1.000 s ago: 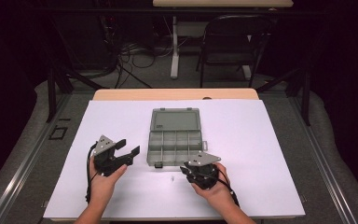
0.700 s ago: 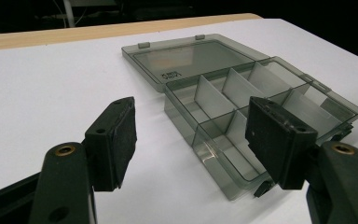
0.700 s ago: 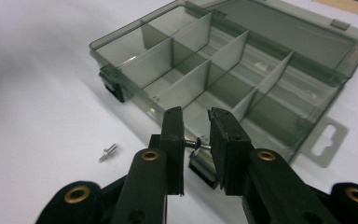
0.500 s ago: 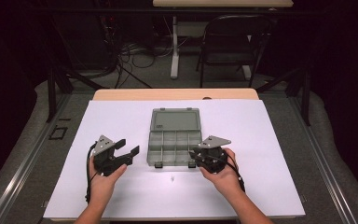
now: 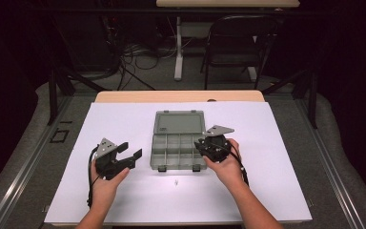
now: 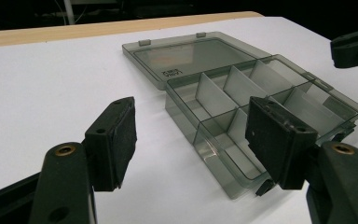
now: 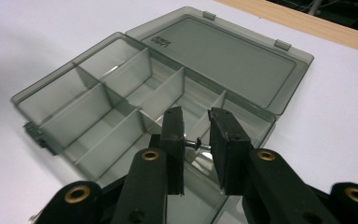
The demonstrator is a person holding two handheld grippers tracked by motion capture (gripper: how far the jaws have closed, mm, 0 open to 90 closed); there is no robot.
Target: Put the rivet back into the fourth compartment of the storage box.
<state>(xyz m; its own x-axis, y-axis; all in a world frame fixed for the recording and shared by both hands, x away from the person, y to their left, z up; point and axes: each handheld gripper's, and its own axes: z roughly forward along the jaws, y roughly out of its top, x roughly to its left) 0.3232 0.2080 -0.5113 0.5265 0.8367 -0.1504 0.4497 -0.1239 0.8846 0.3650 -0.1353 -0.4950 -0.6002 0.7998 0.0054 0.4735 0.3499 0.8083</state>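
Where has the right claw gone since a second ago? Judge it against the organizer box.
Yes. The right claw moved away from the person, up to the box's right edge; it holds a small screw.

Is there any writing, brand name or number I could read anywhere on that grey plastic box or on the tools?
Small raised marking on the open lid of the compartment box: too small and blurred to read in either gripper view.
Left gripper, right gripper and the small screw it holds: no lettering visible.
White table cover: no print.
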